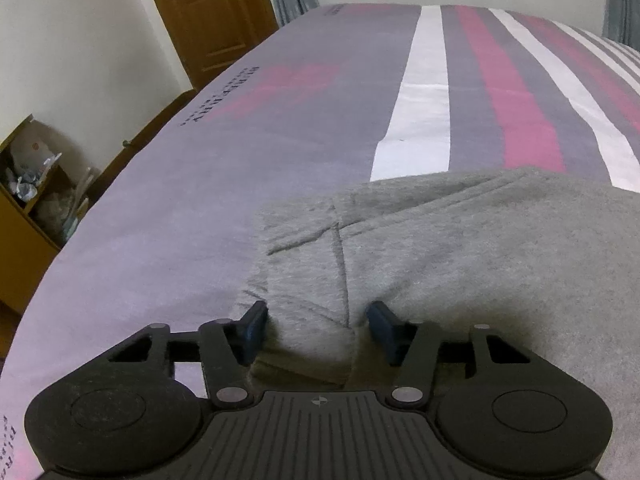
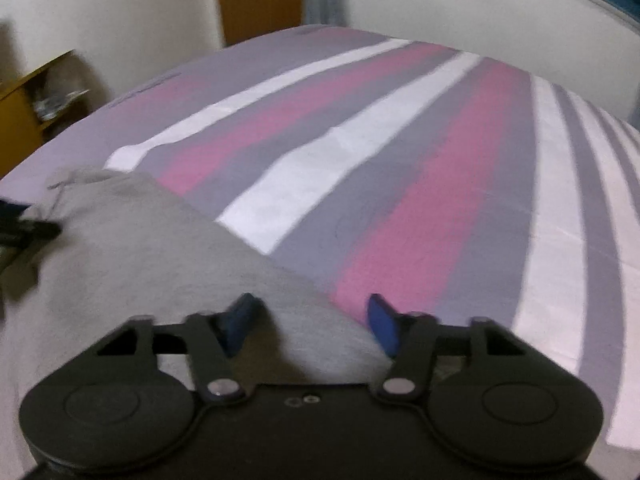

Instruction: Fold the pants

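1. The grey pants [image 1: 460, 248] lie on a bed whose sheet [image 1: 248, 128] is striped in grey, pink and white.
2. The left tool [image 1: 318, 322] points down at the pants' left edge, with a bunched fold of grey fabric between its blue pads [image 1: 256, 330]. The pads touch the fold on both sides, so the tool is clamped on the pants.
3. The right tool [image 2: 312, 320] sits at the pants' right edge, where the cloth meets the sheet. A ridge of fabric rises between its fingers; the frame is blurred, and I cannot tell whether the pads press it.
4. A wooden door [image 1: 208, 12] and a cluttered shelf [image 1: 28, 200] stand beyond the bed.
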`<state>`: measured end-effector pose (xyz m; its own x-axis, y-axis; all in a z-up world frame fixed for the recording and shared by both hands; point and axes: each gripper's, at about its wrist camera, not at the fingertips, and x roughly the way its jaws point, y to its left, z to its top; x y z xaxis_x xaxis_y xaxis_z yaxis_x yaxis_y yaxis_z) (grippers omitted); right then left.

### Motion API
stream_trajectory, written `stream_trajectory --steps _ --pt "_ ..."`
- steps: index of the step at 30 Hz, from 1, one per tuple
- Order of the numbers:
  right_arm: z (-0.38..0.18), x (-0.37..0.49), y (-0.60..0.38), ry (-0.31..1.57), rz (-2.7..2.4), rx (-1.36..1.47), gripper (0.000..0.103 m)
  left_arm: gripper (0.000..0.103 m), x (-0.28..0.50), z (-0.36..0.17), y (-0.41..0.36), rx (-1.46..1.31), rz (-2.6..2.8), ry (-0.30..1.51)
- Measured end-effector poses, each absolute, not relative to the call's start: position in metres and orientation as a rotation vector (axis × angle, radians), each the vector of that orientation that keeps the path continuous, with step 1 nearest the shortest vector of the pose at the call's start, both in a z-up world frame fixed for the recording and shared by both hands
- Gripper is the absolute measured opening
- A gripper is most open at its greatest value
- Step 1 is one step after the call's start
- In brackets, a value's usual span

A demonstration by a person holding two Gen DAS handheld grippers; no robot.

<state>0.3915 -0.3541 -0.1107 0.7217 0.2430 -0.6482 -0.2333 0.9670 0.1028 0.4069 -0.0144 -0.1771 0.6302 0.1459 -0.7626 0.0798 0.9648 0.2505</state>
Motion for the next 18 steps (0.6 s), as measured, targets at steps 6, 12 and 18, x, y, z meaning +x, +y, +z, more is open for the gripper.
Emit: stream_trajectory --steps 6,12,18 --pt "-0.094 0.356 -0.345 0.685 0.305 0.009 0.007 0.052 0.401 -0.167 -0.010 0.238 0.049 0.892" --pt "-0.054 0.242 -0.310 0.563 0.360 -0.092 0.006 0.051 0.358 -0.137 0.004 0.205 0.011 0.873" --pt "-0.074 0.138 -0.265 0.604 0.422 -0.074 0.006 0.051 0.292 -0.126 0.026 0.169 -0.012 0.875"
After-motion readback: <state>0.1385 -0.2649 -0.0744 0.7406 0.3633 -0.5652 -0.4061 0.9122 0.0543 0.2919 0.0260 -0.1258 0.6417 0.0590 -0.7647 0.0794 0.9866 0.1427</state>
